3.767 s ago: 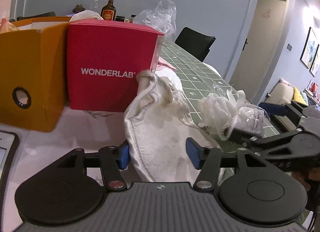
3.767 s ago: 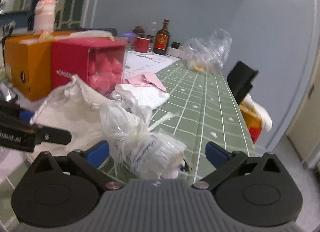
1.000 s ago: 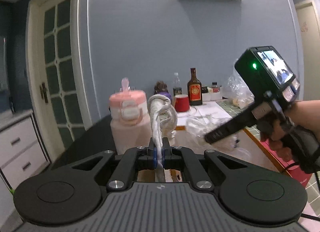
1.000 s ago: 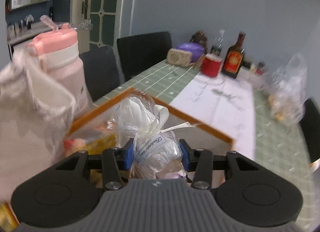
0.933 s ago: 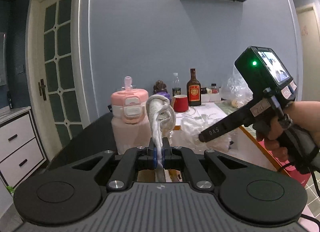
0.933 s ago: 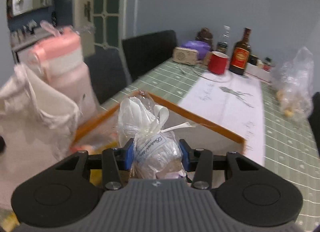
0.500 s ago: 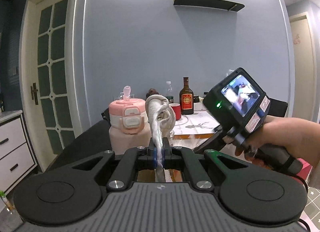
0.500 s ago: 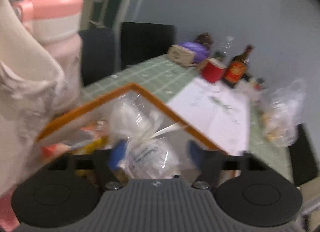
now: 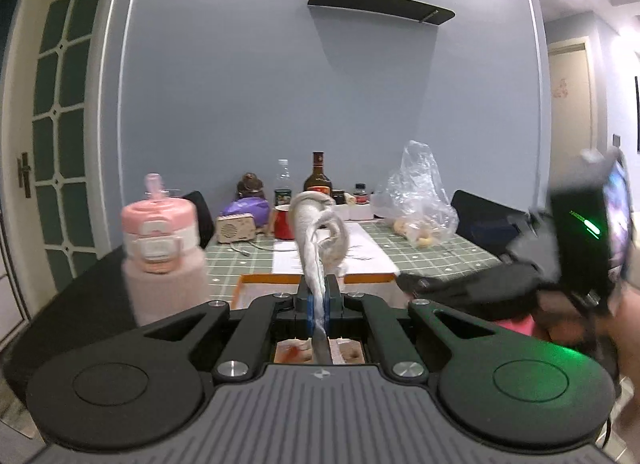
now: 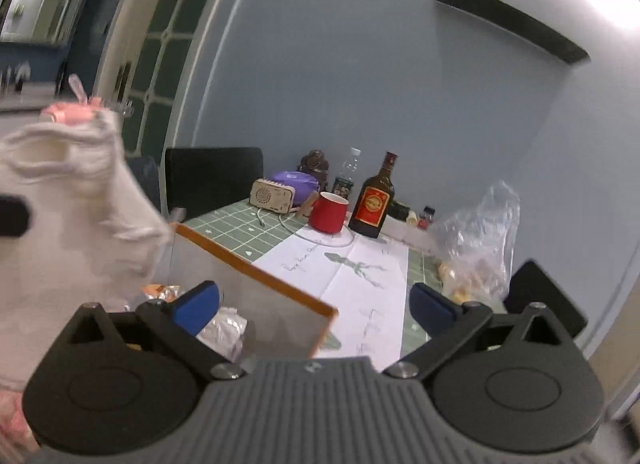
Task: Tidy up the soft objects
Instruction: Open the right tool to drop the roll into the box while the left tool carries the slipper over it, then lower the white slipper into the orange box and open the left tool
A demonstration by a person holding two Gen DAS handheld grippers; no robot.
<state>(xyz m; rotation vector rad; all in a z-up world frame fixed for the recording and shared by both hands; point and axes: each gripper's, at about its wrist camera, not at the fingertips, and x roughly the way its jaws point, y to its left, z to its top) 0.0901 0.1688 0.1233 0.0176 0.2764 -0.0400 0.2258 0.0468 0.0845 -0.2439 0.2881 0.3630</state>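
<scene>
Blue wall and green checked table (image 10: 224, 225) are framing you as your left gripper (image 9: 318, 302) is pinching the white cloth (image 9: 316, 232) over the orange box (image 10: 256, 268). Be lowering it well inside the rim before releasing, so no fold is draping over the edge. Your right gripper (image 10: 316, 304) is spread wide and carrying nothing; a second ago it was squeezing the plastic bag, since dropped inside.

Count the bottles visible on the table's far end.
2: a dark brown bottle beside the red mug, and a clear plastic bottle behind it. Others may be hidden.
</scene>
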